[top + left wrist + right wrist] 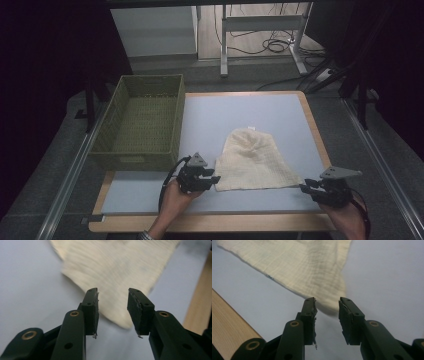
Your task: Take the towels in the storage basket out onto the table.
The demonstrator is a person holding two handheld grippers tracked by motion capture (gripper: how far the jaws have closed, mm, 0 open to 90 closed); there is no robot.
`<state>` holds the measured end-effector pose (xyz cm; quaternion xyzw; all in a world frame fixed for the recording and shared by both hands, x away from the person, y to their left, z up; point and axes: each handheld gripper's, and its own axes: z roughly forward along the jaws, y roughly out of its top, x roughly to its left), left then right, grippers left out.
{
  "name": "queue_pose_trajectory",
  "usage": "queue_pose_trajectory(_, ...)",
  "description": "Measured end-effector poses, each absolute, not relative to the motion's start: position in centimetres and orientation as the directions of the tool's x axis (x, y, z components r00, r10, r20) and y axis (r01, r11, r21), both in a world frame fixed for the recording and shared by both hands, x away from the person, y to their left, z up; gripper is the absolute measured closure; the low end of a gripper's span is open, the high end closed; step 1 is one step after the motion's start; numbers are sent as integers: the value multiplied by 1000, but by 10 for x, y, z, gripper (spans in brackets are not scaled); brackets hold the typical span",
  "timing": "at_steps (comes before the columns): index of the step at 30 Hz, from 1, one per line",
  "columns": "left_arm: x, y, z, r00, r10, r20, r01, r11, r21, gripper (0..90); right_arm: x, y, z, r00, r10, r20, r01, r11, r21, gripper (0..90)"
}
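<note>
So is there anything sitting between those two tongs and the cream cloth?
Nothing visible. The left tongs and right tongs stand open at the cloth's near corners, with bare table between.

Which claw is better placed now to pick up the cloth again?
Probably left: the left claw is open right at the cloth corner, while the right claw, also open, stands slightly away from its corner.
</note>
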<state>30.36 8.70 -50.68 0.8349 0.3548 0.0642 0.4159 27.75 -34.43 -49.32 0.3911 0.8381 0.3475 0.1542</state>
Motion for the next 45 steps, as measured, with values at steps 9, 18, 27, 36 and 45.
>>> queue_pose_trajectory(9, 356, 76, -498, 683, 713, -157, 559, -372, 741, 623, 323, -339, -486, -633, 771, 75, 554, 383, 739, 679)
queue_pose_trajectory(18, 412, 56, -514, 650, 744, -156, 598, -373, 710, 621, 402, -298, -487, -625, 779, 54, 544, 385, 746, 720)
queue_pose_trajectory(27, 426, 42, -532, 648, 754, -104, 591, -412, 693, 560, 444, -270, -515, -607, 793, 51, 589, 407, 698, 626)
queue_pose_trajectory(36, 427, 38, -524, 673, 728, -133, 595, -425, 682, 900, 434, -264, -511, -613, 790, -14, 567, 453, 687, 880)
queue_pose_trajectory(45, 460, 41, -451, 597, 790, 140, 496, -500, 710, 819, 433, -291, -458, -546, 836, -57, 503, 382, 775, 858)
